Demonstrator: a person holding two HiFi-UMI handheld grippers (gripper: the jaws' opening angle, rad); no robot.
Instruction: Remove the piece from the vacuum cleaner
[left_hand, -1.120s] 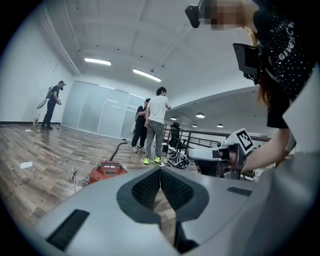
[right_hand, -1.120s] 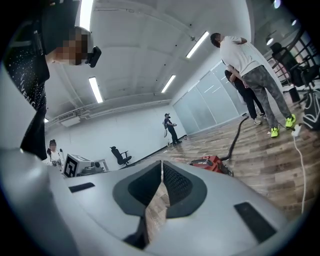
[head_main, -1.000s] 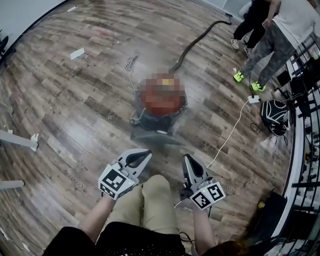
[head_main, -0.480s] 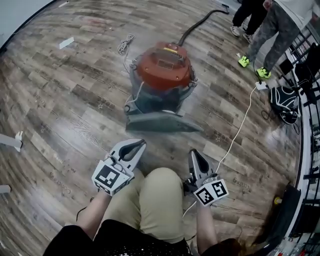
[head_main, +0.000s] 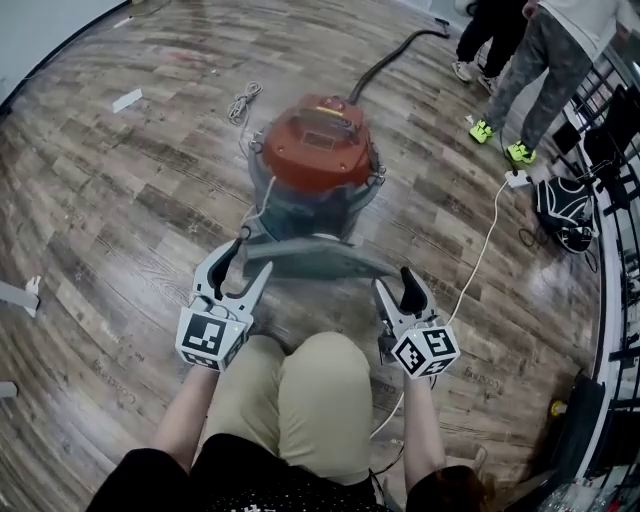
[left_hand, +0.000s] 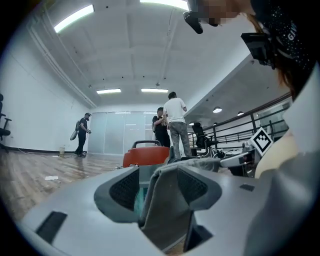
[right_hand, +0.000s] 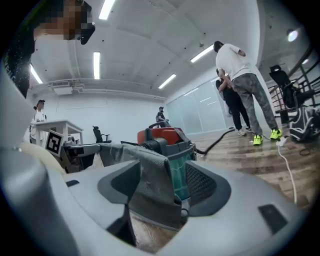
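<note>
Head view has the grey piece (head_main: 320, 258) lying flat across the near foot of the vacuum (head_main: 318, 150), right against its base; I cannot tell whether it is still clipped on. The vacuum stands upright on the floor (head_main: 120, 200), with a red lid over a see-through green drum.

My left gripper (head_main: 240, 268) is at the piece's left end and my right gripper (head_main: 398, 283) at its right end, both pointing roughly level towards the vacuum. Both sets of jaws have just been opening. In the left gripper view the jaws stand apart with the end of the piece (left_hand: 167, 200) rising between them, the pads not pressing on it, so that hand is released. The right gripper view shows the same: jaws spread wide, the piece (right_hand: 152, 185) between them and the green drum just behind, with nothing clamped.

My knee (head_main: 310, 400) sits between the two hands, just below the piece. A dark hose (head_main: 390, 60) runs from the back of the vacuum away towards the far side. A small coiled cable (head_main: 243, 98) lies on the floor to the vacuum's left. A white cord (head_main: 480, 250) trails across the boards on the right. Two people (head_main: 520, 60) stand at the far right, and a black bag (head_main: 560, 225) sits near the railing.
</note>
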